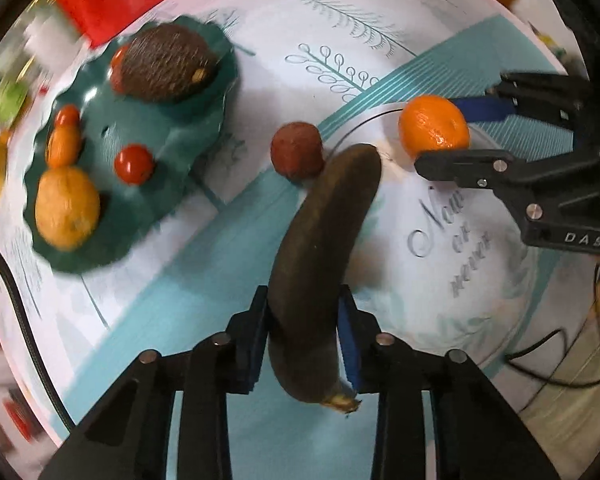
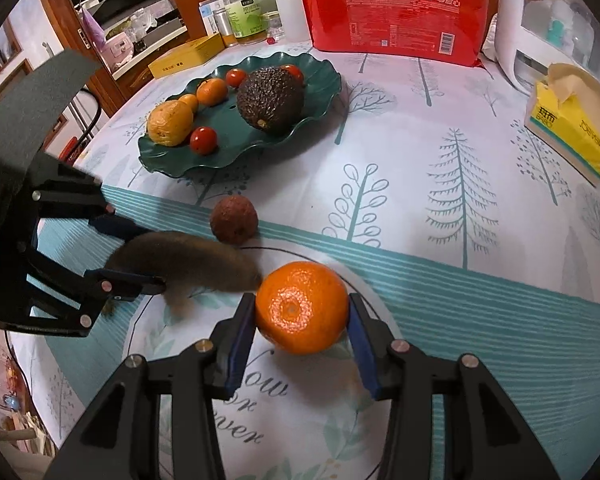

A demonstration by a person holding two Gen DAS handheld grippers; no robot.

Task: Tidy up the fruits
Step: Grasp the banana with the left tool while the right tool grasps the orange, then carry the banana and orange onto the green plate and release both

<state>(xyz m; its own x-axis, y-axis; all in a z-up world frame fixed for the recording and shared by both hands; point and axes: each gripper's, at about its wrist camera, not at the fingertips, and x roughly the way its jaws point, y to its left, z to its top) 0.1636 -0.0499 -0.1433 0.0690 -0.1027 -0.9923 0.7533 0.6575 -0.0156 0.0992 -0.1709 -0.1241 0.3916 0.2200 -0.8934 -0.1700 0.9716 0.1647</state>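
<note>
two grippers, two fruits over a tree-print cloth

blue-padded jaws of the left gripper [image 1: 302, 344] are clamped on a brown, overripe banana [image 1: 320, 264], gripping it near the stem end while the far tip lies close to a small reddish-brown round fruit [image 2: 233, 219] on the tablecloth [image 2: 440, 160]. just beside the banana's tip, the right gripper [image 2: 302, 334] has its pads pressed against both sides of an orange [image 2: 302, 307] over a printed circle with script lettering. beyond them, near the table's far side, a dark green wavy-edged plate [image 2: 324, 92] holds an avocado [image 2: 270, 98], cherry tomatoes [image 2: 203, 140], small orange fruits and a yellowish round fruit [image 2: 169, 123]. a red package [image 2: 396, 8], bottles and a yellow tissue box [image 2: 568, 128] stand at the cloth's edges, well apart from the grippers.
</note>
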